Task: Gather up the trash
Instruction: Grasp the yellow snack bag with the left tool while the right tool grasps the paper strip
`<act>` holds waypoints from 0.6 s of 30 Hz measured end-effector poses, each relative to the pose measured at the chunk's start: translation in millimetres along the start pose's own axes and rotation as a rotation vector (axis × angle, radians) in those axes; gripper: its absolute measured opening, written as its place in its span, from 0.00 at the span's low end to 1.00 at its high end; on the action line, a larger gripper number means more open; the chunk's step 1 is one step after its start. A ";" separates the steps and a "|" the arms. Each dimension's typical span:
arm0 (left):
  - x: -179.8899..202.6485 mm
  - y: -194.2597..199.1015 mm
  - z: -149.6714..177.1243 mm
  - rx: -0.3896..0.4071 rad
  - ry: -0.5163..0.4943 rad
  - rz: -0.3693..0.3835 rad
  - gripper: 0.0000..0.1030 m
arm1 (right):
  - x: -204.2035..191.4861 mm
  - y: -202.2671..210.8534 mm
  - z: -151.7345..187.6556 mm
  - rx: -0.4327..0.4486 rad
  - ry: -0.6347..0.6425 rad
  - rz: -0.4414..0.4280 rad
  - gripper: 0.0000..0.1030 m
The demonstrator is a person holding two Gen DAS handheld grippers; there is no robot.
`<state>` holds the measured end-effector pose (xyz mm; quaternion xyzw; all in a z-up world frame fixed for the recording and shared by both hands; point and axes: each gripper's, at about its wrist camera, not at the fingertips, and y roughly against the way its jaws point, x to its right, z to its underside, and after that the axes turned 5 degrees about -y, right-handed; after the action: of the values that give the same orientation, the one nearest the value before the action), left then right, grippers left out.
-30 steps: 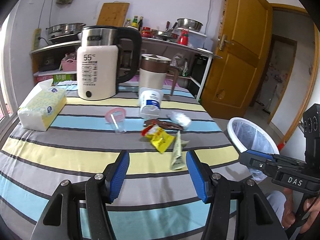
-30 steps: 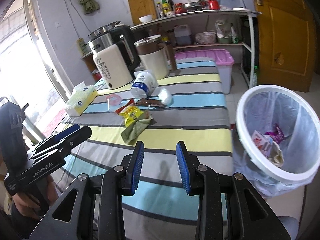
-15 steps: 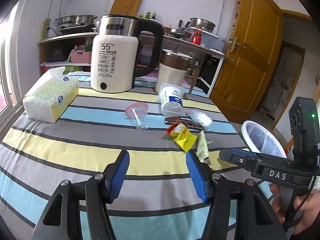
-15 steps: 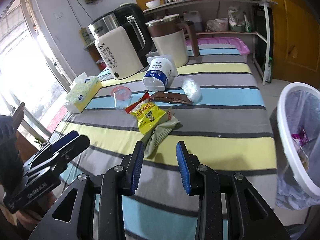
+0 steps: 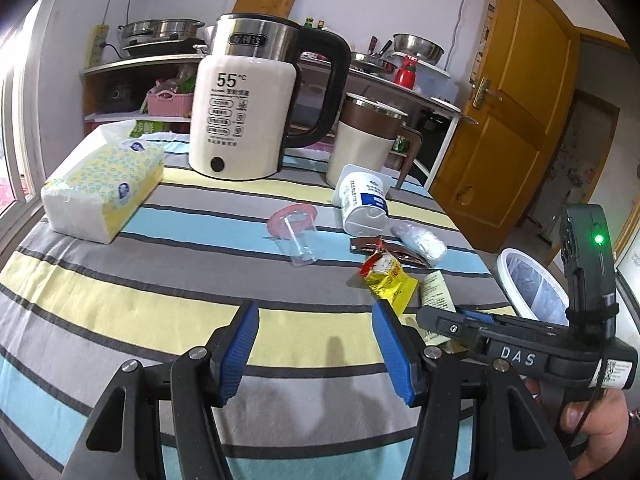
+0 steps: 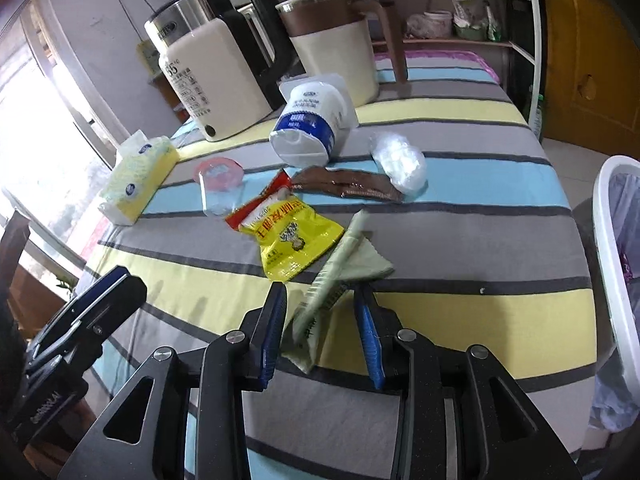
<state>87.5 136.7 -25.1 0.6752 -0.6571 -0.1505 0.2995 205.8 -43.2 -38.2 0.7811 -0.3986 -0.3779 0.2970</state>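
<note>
Closest to me, the right gripper [image 6: 322, 330] is tipped down at the striped tablecloth [image 6: 460, 220] with its 2 blue pads astride the near end of a pale green wrapper [image 6: 340, 276]. The jaws are apart and not pressing it; there is a clear gap on each side of the packet, which lies flat on the yellow stripe and fans out toward the table's middle. The left gripper [image 5: 316, 348] hangs over bare cloth a little to the side, jaws spread wide with nothing between them.

Just beyond the green wrapper, touching its far edge, lies a yellow snack packet [image 6: 292, 236] with a red torn top. Past that a brown wrapper [image 6: 348, 184] stretches sideways, and a crumpled clear plastic ball [image 6: 398, 160] sits at its right end. A tipped white tub with a blue label [image 6: 306, 128] rests behind them. To the left of the pile a clear cup with a pink rim [image 6: 218, 184] lies on its side.

Farther back stand a cream electric kettle [image 5: 244, 112] and a brown-topped jug [image 5: 366, 140], side by side. A tissue pack [image 5: 102, 184] sits near the window edge.

Off the table's right edge stands a white bin lined with a bag [image 6: 618, 264], with a few scraps inside.
</note>
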 end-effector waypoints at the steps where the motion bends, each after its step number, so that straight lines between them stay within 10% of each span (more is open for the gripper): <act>1: 2.1 -1.8 -1.1 -0.002 -0.001 0.004 0.57 | 0.7 0.2 0.2 0.002 0.001 0.004 0.29; 3: 5.6 -5.4 -2.5 -0.005 -0.006 0.015 0.57 | 4.7 1.7 0.8 0.006 -0.006 0.000 0.16; 18: 36.7 -61.1 -24.3 -0.114 0.015 0.100 0.58 | 46.7 36.3 5.4 0.054 -0.042 0.020 0.14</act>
<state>154.0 103.2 -36.0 0.6245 -0.6781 -0.1674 0.3496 205.4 -102.0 -29.9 0.7766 -0.4229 -0.3803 0.2710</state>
